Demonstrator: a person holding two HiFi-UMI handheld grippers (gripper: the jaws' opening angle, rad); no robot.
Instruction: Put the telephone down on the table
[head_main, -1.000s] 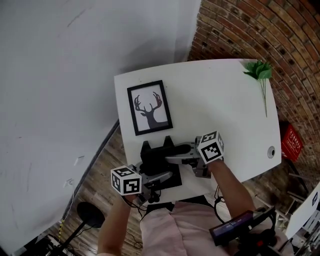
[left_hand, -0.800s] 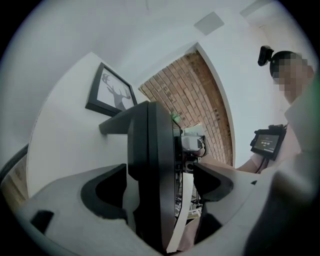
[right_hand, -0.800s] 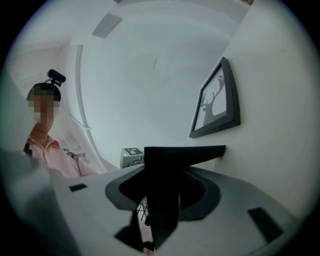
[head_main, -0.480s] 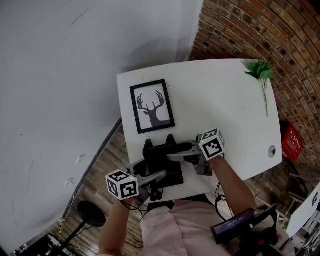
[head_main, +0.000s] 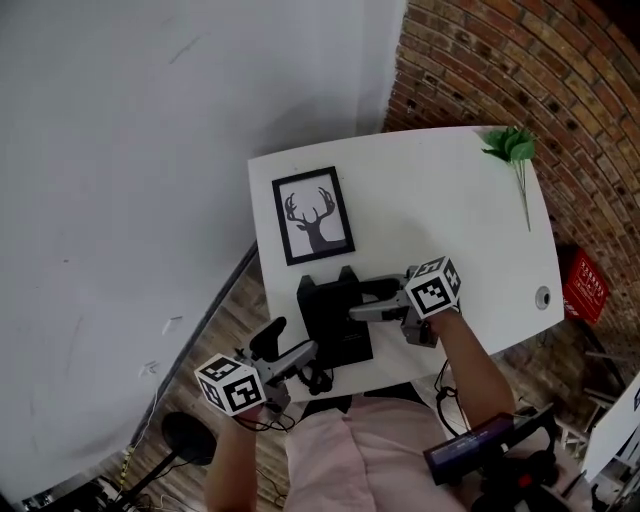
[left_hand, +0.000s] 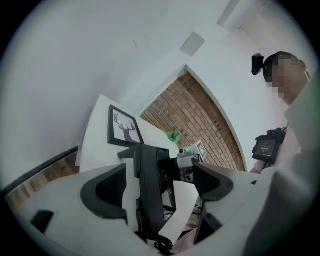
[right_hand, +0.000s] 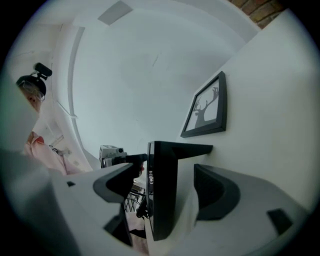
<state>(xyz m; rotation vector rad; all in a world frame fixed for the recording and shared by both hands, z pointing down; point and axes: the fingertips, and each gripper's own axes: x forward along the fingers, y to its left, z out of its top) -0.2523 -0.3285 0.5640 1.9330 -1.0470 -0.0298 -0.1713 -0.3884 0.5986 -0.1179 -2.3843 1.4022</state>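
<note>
The telephone (head_main: 335, 318) sat on the white table (head_main: 450, 210), at its near edge, just near of the framed deer picture (head_main: 313, 215). The right tongs (head_main: 363, 302) straddled it, their jaws just opened wide and the pads off its sides. The left tongs (head_main: 285, 346) hung beside the table's near left edge, jaws likewise just opened fully, holding nothing. A green sprig (head_main: 512, 146) lay at the far right corner.

Black telephone (head_main: 335, 322) on white table (head_main: 440, 210), between just-opened right tongs (head_main: 372, 303); just-opened left tongs (head_main: 288, 345) beside it, empty
</note>
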